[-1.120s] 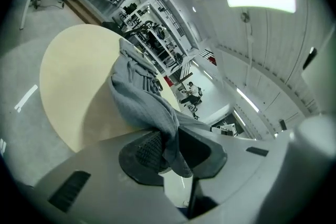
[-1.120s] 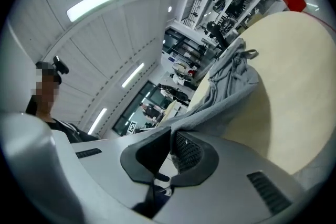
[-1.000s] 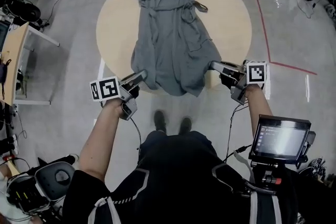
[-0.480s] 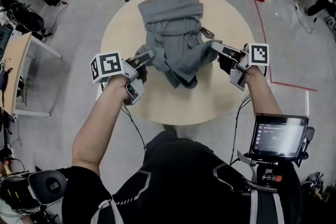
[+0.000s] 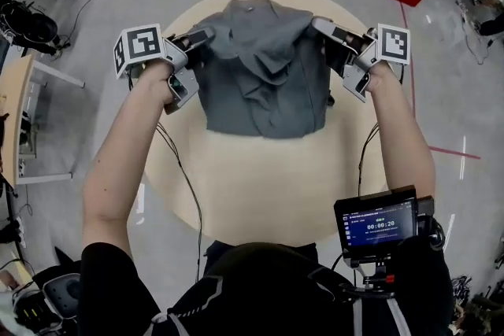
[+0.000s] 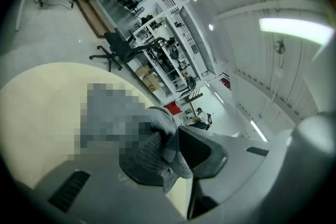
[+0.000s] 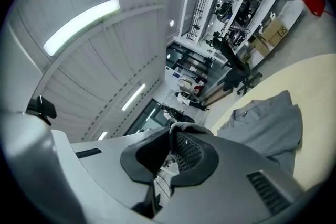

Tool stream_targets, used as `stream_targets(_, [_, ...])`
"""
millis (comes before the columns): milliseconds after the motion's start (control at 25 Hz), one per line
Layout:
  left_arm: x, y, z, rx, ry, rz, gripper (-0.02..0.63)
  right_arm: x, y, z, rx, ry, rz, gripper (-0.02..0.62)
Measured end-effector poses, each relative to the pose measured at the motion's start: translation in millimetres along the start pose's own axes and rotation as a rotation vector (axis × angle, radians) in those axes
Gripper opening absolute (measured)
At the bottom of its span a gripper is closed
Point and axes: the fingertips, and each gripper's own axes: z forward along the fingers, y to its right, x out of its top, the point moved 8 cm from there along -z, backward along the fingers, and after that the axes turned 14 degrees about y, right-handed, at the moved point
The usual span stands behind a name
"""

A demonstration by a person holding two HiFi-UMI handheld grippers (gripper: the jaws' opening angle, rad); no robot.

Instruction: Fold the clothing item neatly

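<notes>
The left gripper (image 5: pixel 195 38) has its fingers (image 6: pixel 202 152) shut on a bunched-up bit of the grey piece of clothing (image 5: pixel 264 79). The right gripper (image 5: pixel 321 25) has its fingers (image 7: pixel 191 153) nearly together, pinching a thin edge of the same cloth. The clothing lies doubled over on the far half of the round worktop (image 5: pixel 260 185), between both grippers.
</notes>
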Motion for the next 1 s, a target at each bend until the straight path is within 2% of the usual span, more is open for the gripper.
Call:
stream_targets(160, [77, -51, 90, 0.073, 0.033, -0.009, 0.077, 50, 78, 78, -0.008, -0.021, 0.033, 0.02])
stream_targets(400, [96, -161, 161, 0.181, 0.024, -0.039, 0.077, 60, 190, 99, -0.071, 0.046, 0.108, 0.02])
stream_targets(520, [102, -198, 175, 0.226, 0.047, -0.045, 0.077, 69, 231, 94, -0.102, 0.091, 0.111, 0.02])
stream_targets(680, [109, -223, 182, 0.265, 0.053, -0.009, 0.078, 73, 265, 82, -0.159, 0.144, 0.124, 0.02])
stream_targets(840, [117, -261, 188, 0.323, 0.124, -0.065, 0.078, 83, 308, 63, -0.209, 0.222, 0.135, 0.02])
stream_targets(1000, [130, -289, 178, 0.392, 0.184, -0.082, 0.08, 91, 329, 45, -0.242, 0.242, 0.115, 0.02])
